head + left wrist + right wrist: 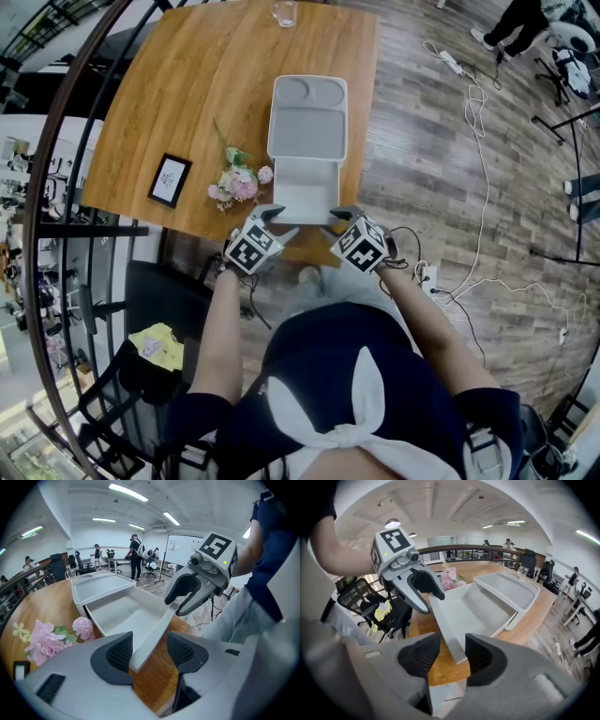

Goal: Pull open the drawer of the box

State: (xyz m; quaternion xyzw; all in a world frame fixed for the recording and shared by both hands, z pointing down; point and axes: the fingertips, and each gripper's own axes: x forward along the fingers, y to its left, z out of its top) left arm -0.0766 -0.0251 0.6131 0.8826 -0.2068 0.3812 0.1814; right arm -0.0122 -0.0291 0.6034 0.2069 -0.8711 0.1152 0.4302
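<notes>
A pale grey box (pixel 307 112) lies on the wooden table, and its drawer (pixel 307 192) is pulled out toward the table's near edge. The drawer is empty. My left gripper (pixel 150 651) straddles the left end of the drawer's front panel (pixel 154 634); its jaws stand open, with a gap beside the panel. My right gripper (pixel 452 656) straddles the other end of that panel (pixel 445 625), also open and not pressing on it. In the head view the left gripper (pixel 279 219) and the right gripper (pixel 336 221) sit at the drawer's two front corners.
A bunch of pink flowers (pixel 239 183) lies just left of the drawer, with a small black picture frame (pixel 170 180) further left. A glass (pixel 285 12) stands at the table's far edge. The table's near edge (pixel 309 255) runs right under the grippers. A black chair (pixel 159 347) stands below left.
</notes>
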